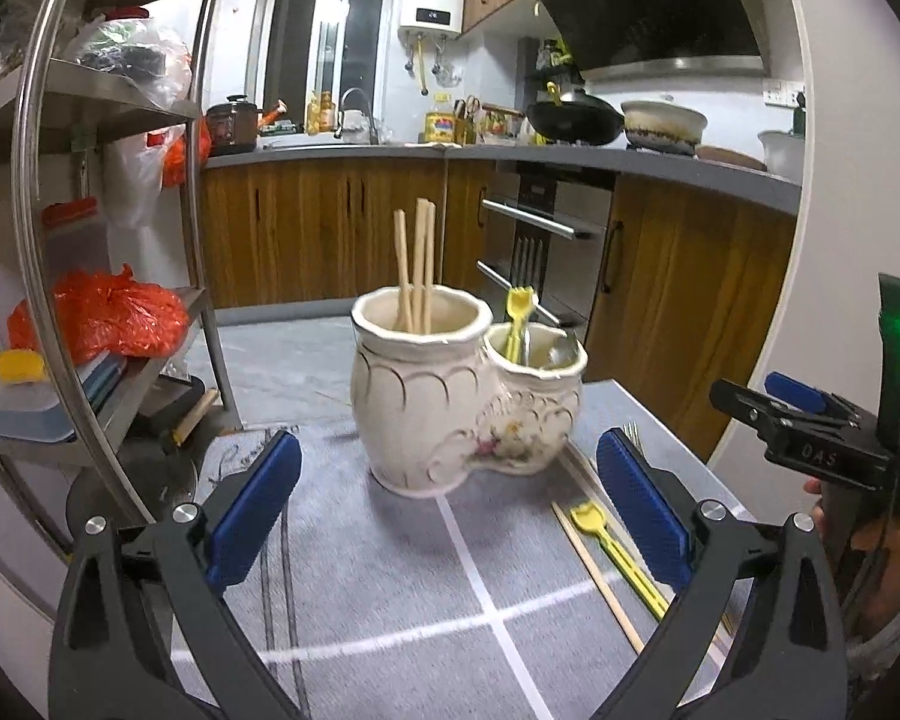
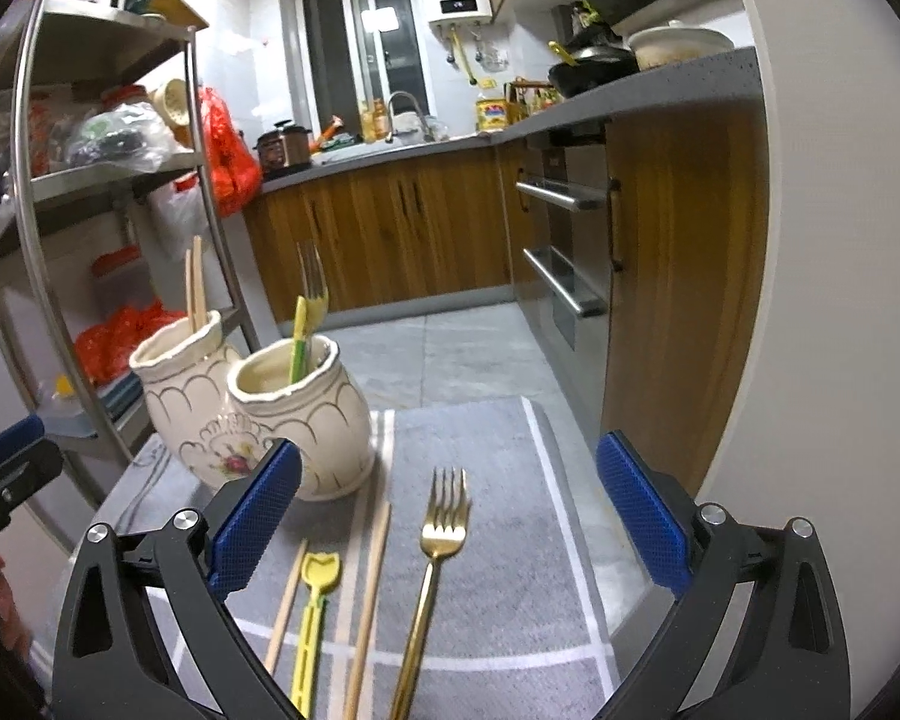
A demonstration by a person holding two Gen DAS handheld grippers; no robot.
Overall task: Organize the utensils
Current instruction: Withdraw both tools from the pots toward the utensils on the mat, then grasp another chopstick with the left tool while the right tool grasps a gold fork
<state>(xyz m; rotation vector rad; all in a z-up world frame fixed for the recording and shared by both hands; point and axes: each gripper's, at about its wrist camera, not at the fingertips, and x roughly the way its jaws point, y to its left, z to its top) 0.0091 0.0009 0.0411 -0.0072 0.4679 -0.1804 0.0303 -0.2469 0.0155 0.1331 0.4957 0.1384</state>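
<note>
Legibly, right claw reads "OAS".

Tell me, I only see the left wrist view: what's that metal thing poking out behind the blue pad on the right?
Observer: A gold fork, lying flat on the mat, in full view.
Operator: Is it alone there?
Observer: No. To its left lie two chopsticks with a yellow utensil between them.
Operator: Is the other gripper holding anything?
Observer: No. The right gripper is open and empty, with the fork just beneath it.
</note>
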